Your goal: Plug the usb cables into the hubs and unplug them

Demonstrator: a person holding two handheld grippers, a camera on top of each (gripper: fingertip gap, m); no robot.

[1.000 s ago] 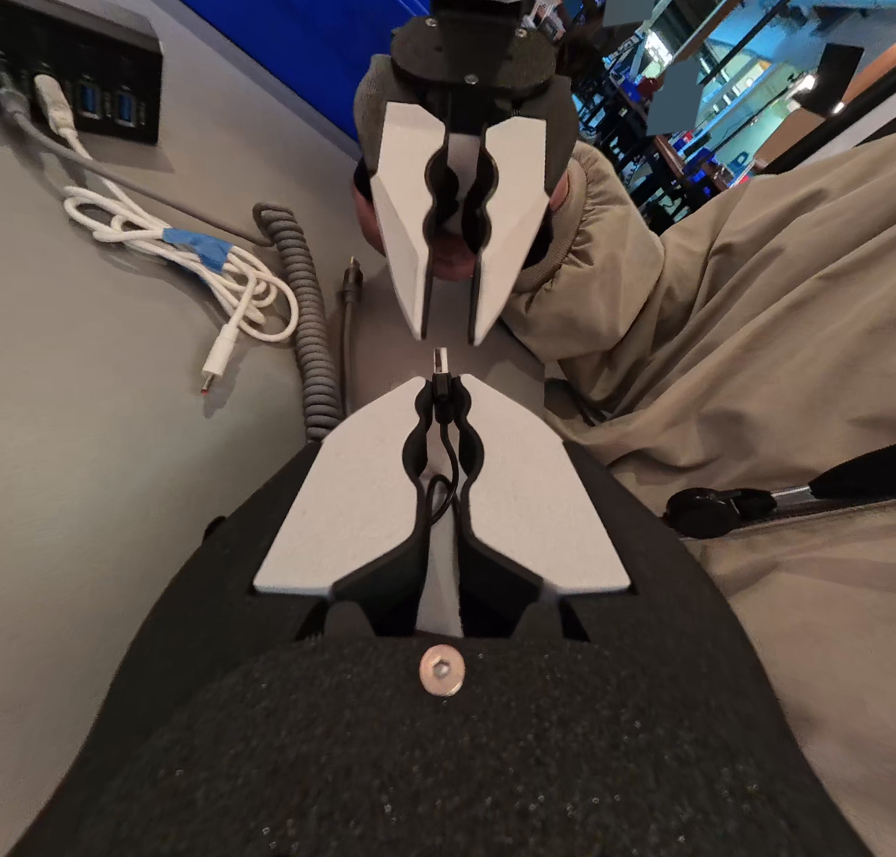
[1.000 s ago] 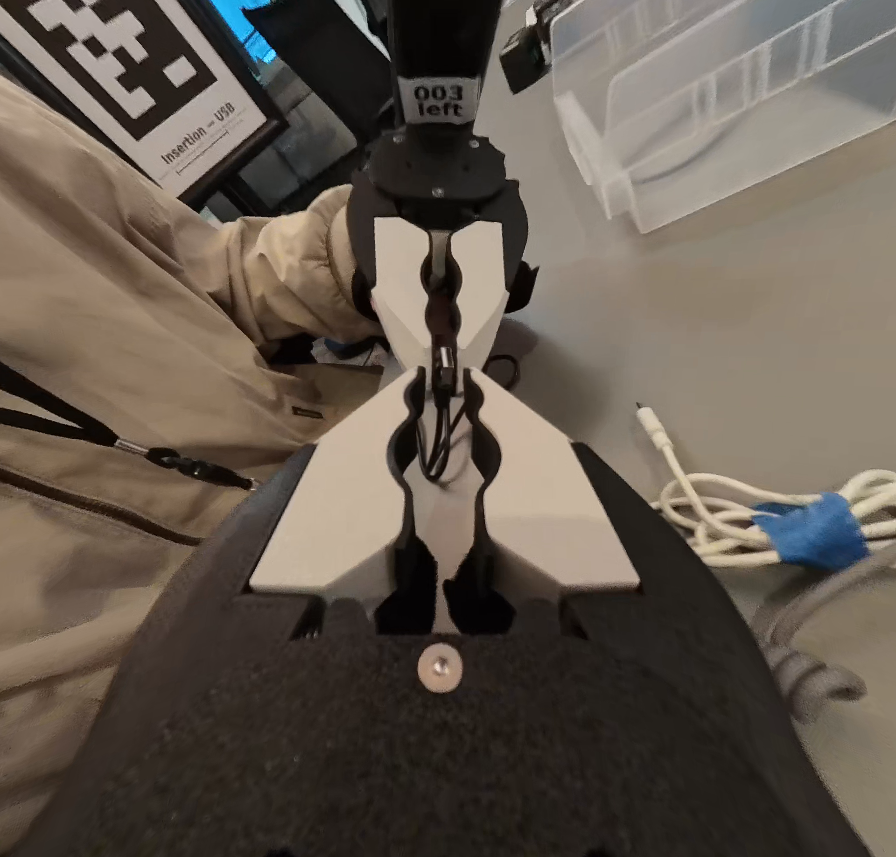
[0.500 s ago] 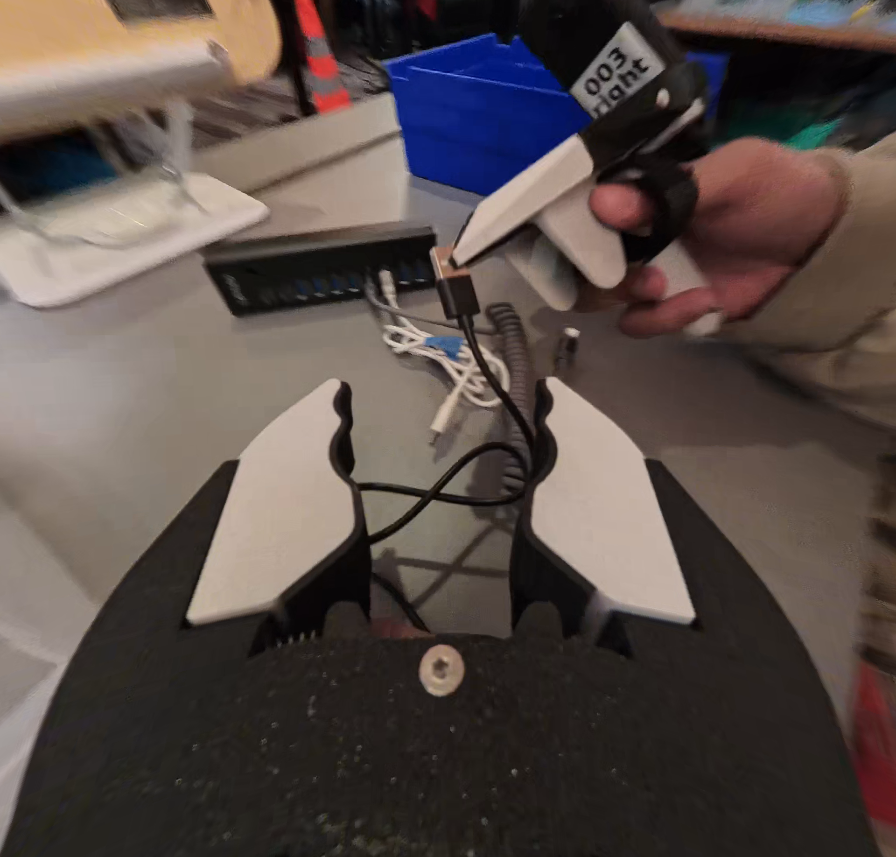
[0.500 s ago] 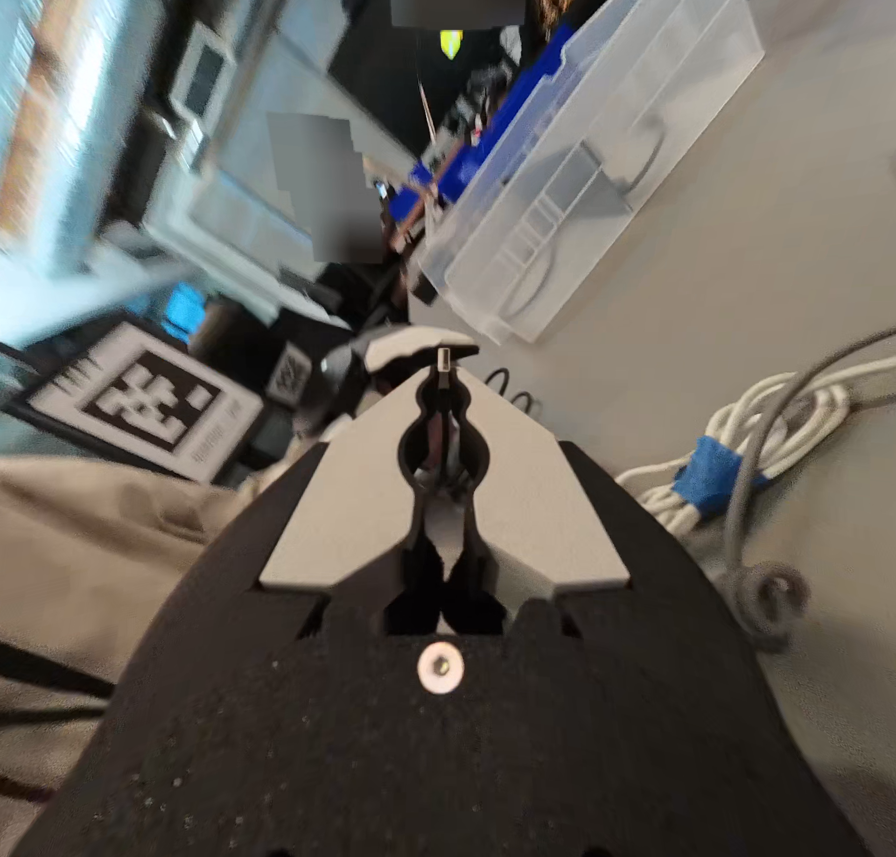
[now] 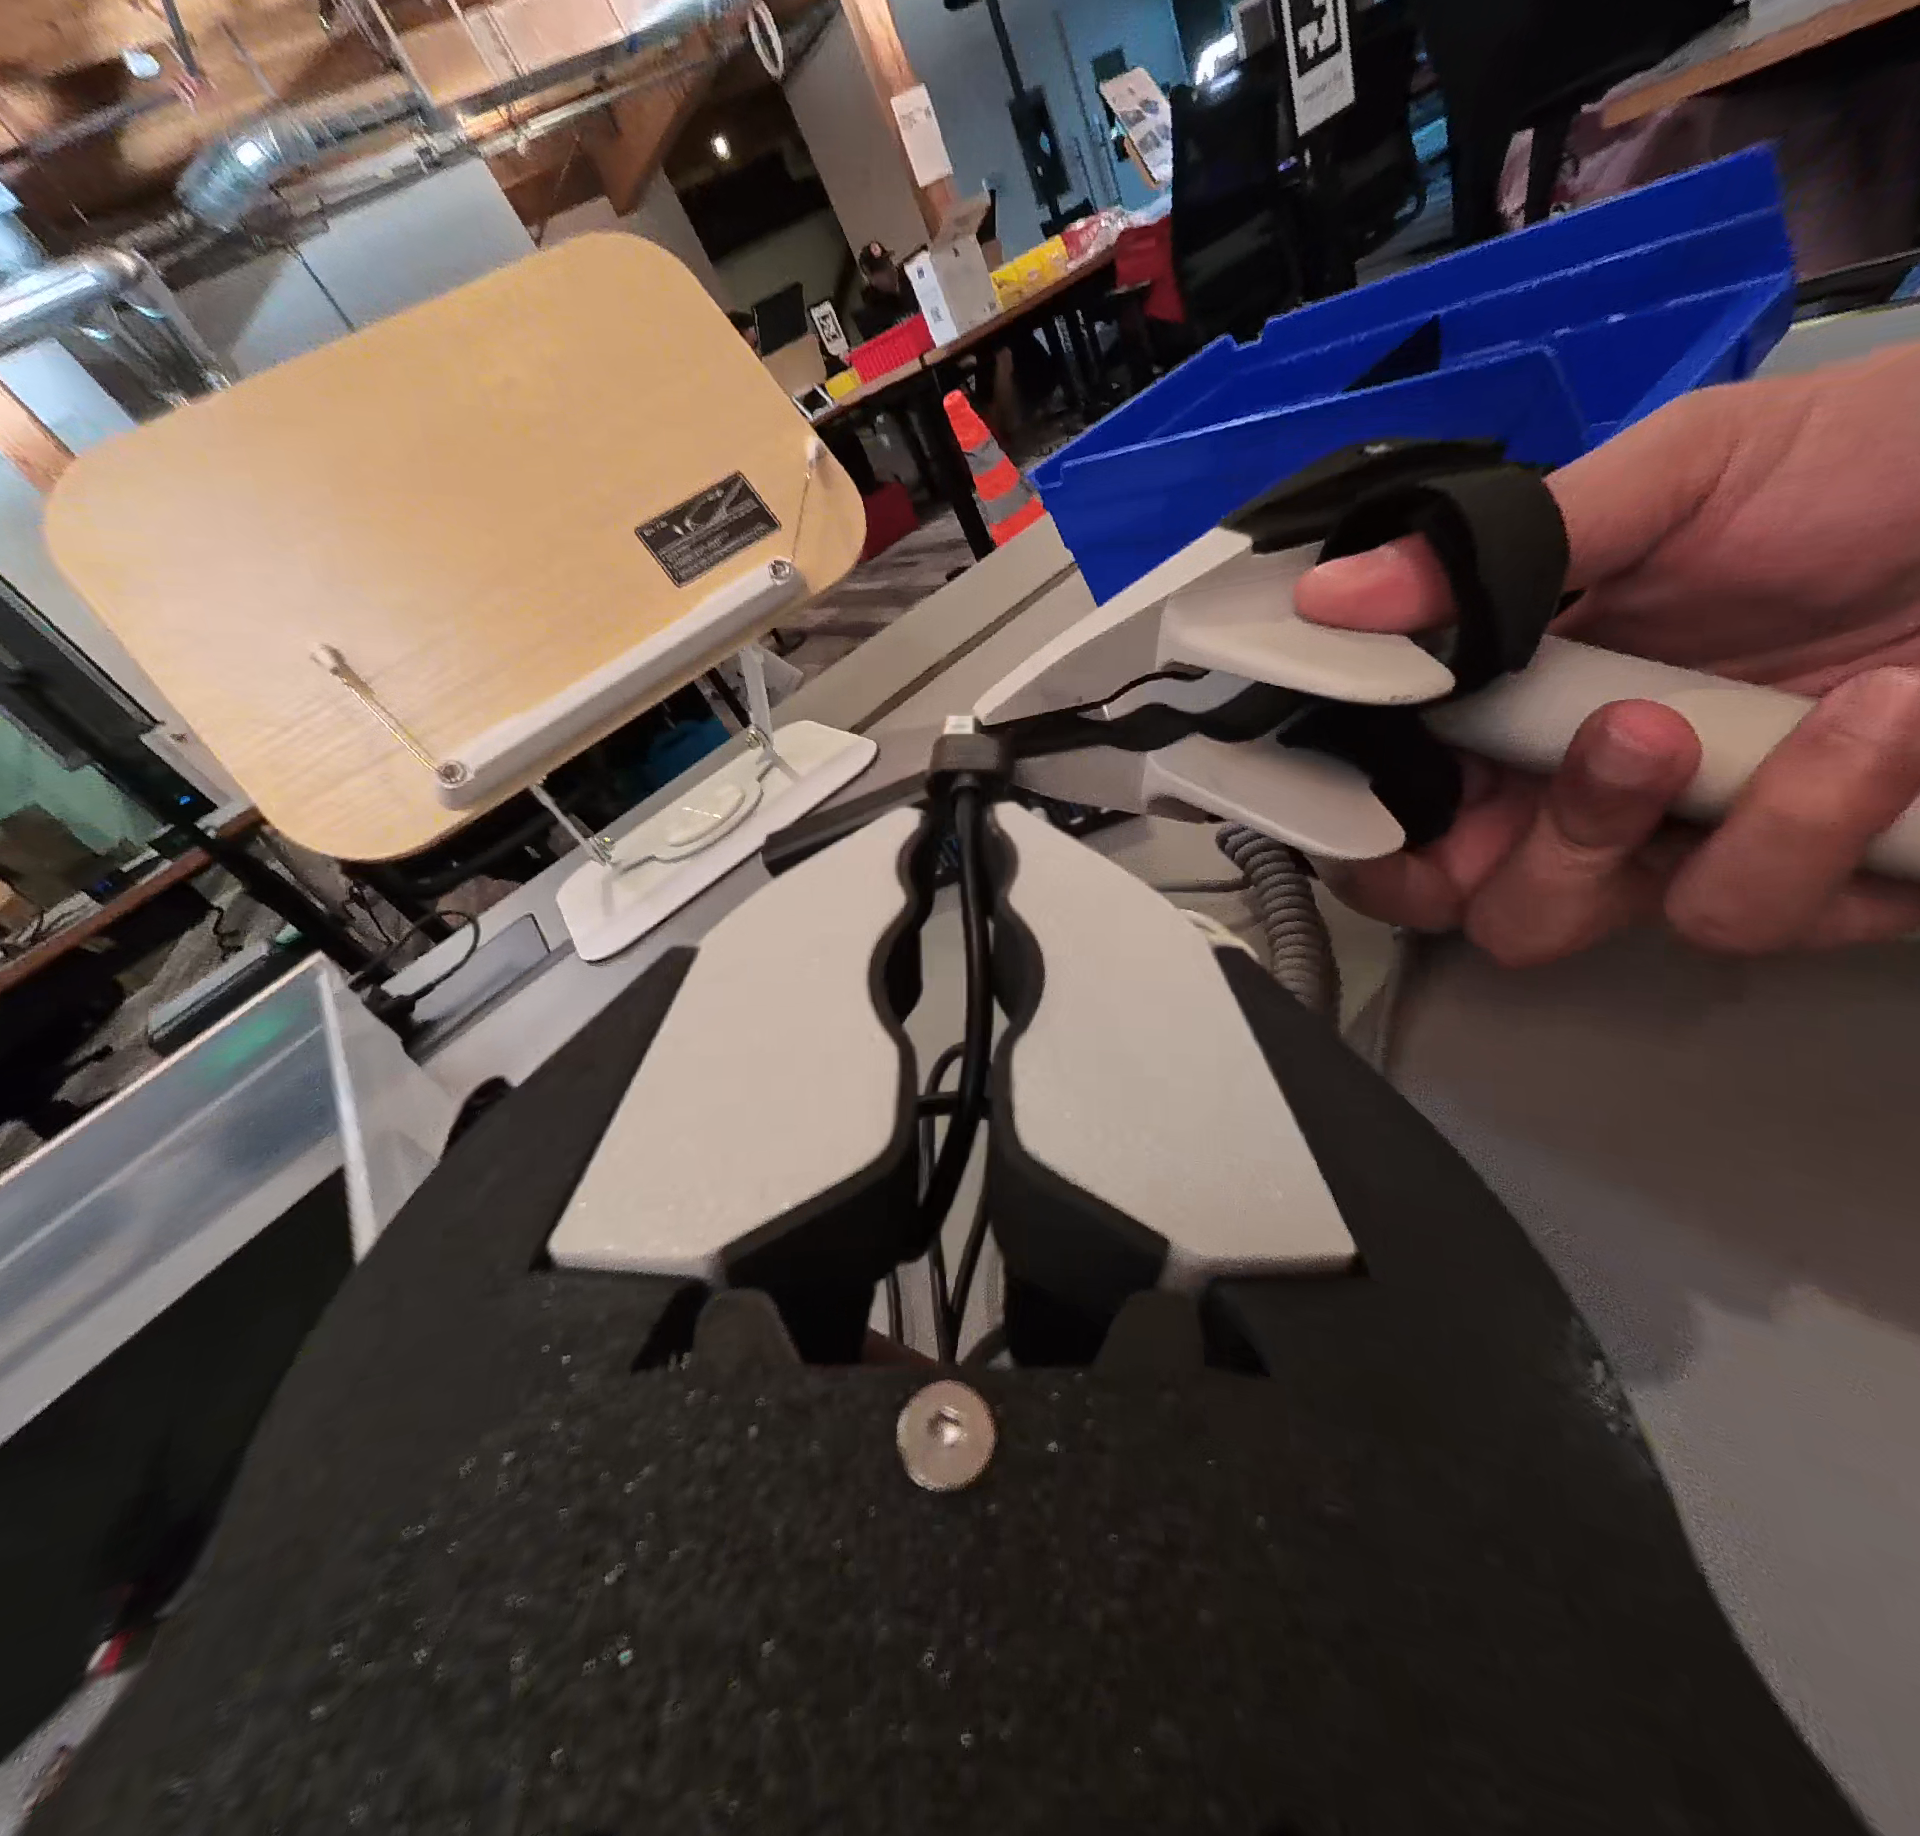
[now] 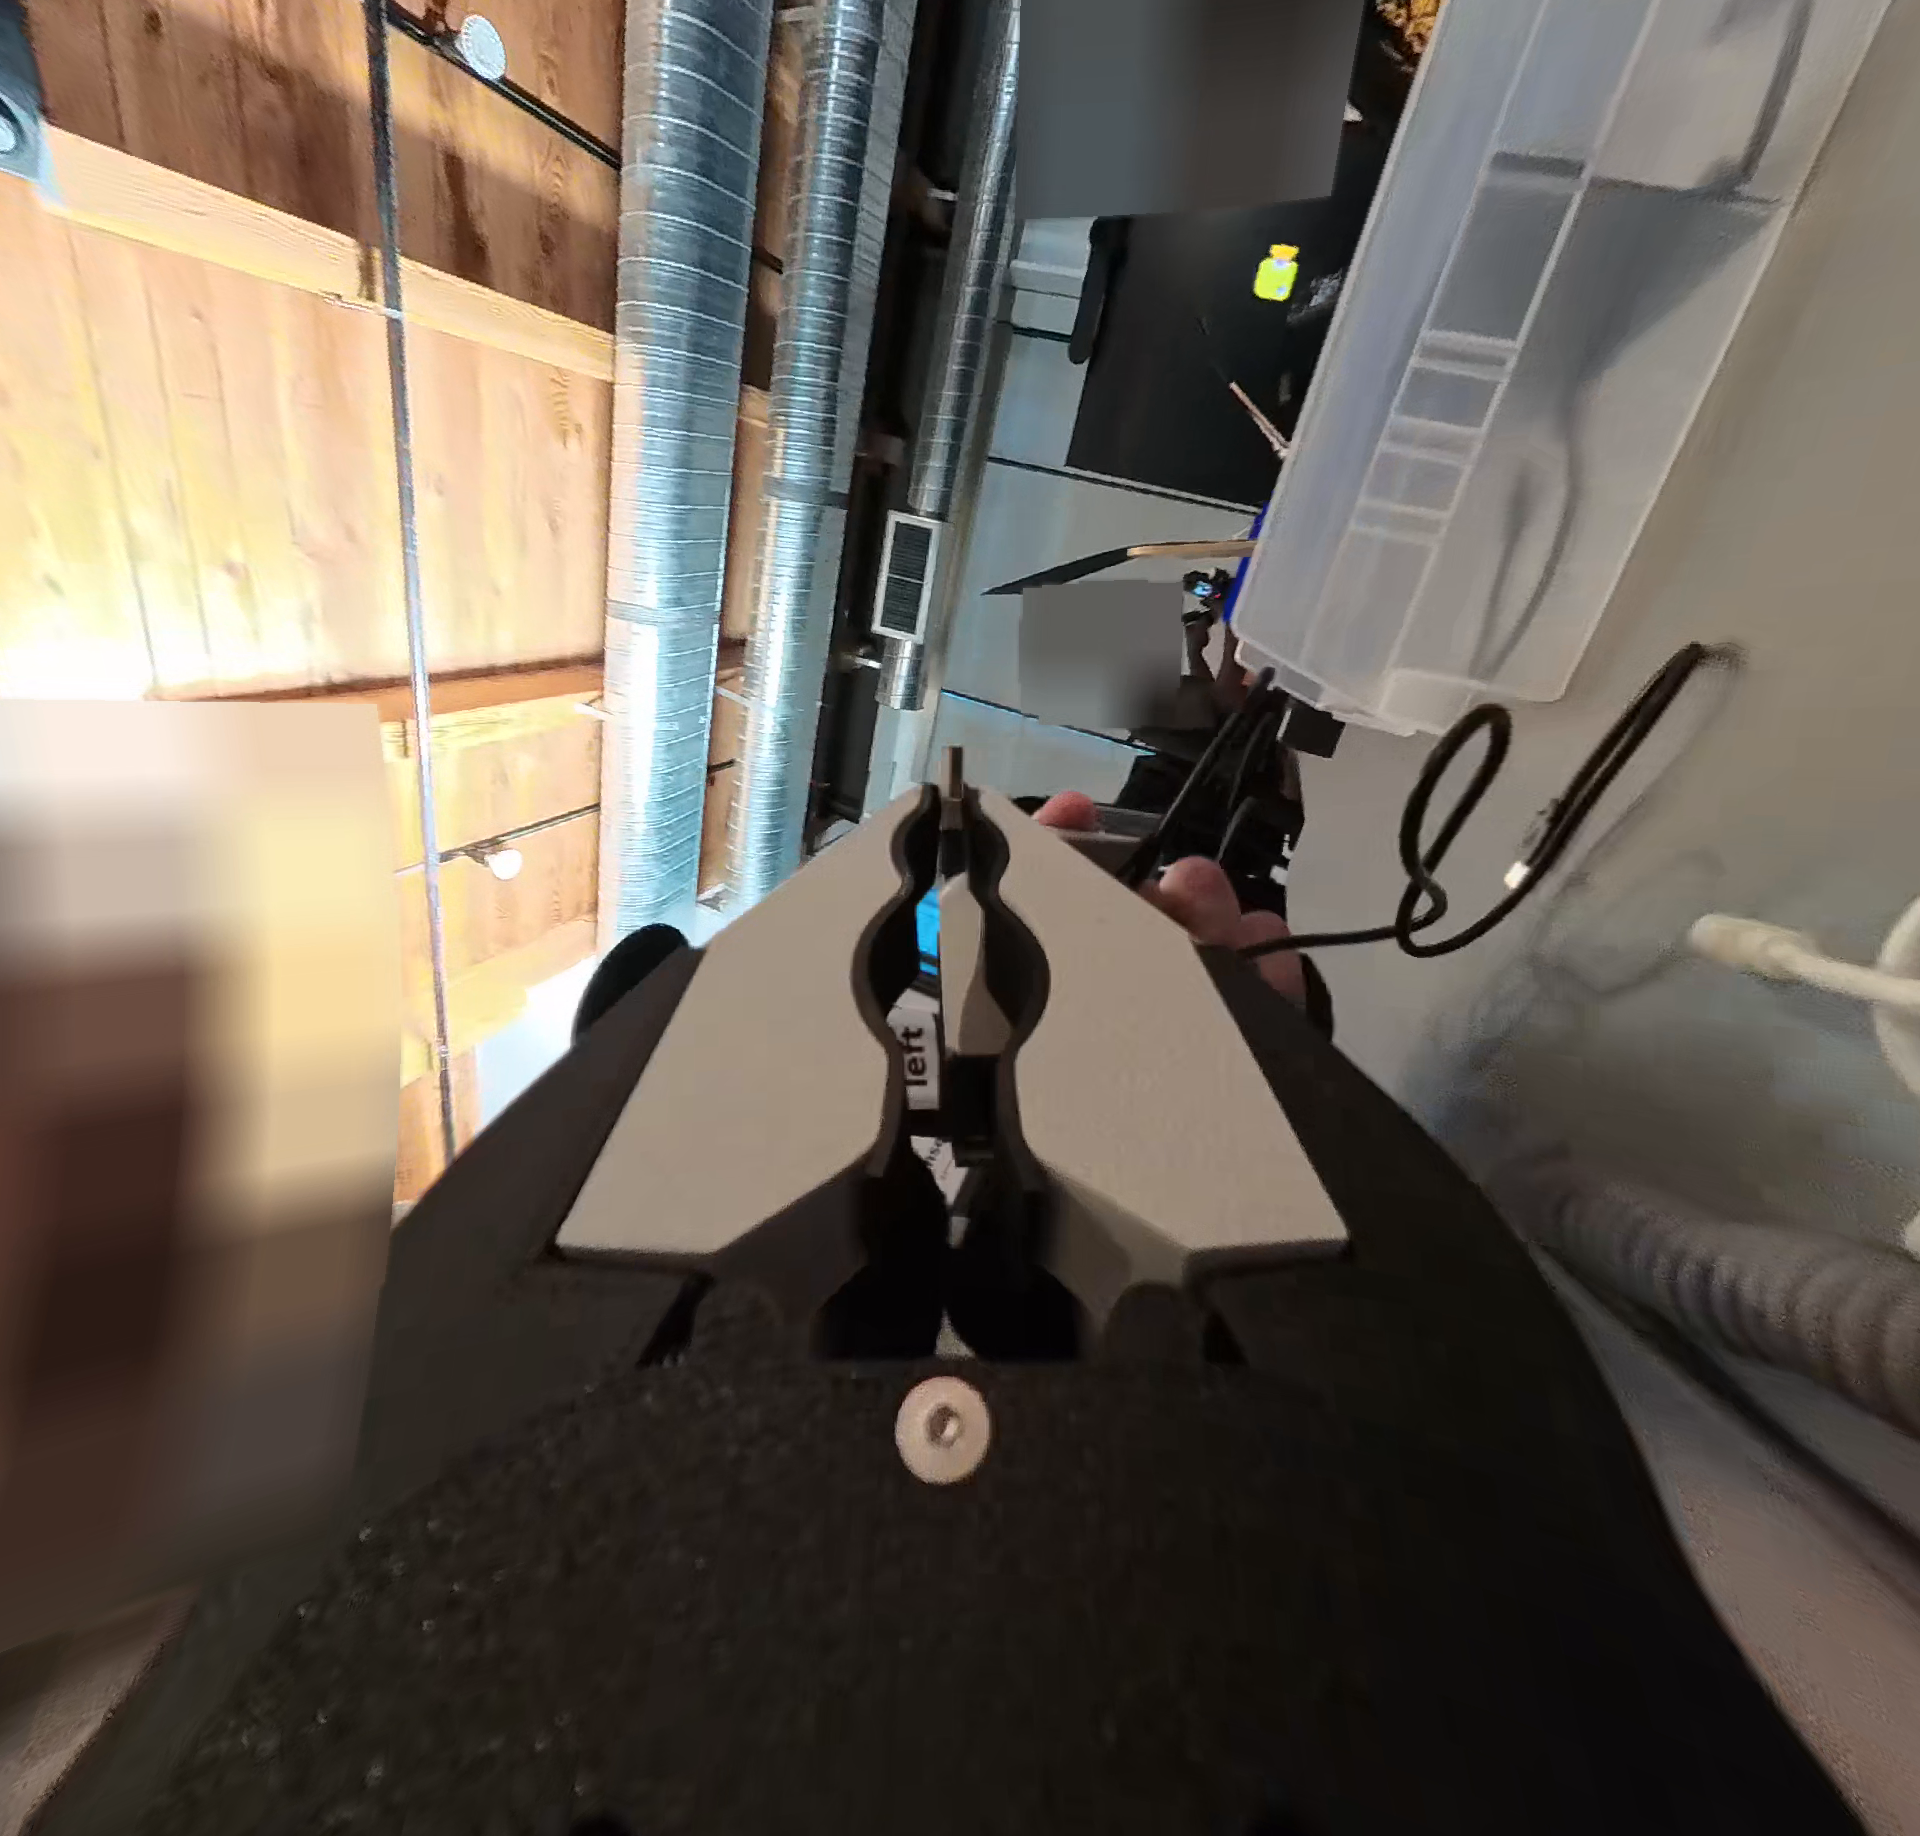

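Observation:
A black USB cable's plug (image 5: 966,753) is pinched in my right gripper (image 5: 987,737), which a hand holds on its side at the right. The black cable (image 5: 971,913) hangs from the plug and runs down between the fingertips of my left gripper (image 5: 958,822), which is shut on it just below the plug. In the right wrist view my right gripper (image 6: 954,801) is shut with the plug's metal tip (image 6: 954,776) sticking out. A black hub end (image 5: 821,832) shows just behind my left fingertips; its ports are hidden.
A wooden board on a white stand (image 5: 447,539) is at the back left and a blue bin (image 5: 1455,415) at the back right. A clear bin (image 6: 1558,332), loose black cable loops (image 6: 1455,830), a white cable (image 6: 1766,955) and a grey coiled cable (image 6: 1714,1267) lie on the table. Both grippers' tips are close together, under 4 cm apart.
My left gripper has gone from open to shut around the black cable below the plug. My right gripper keeps the plug and has rolled onto its side; both views have tipped upward.

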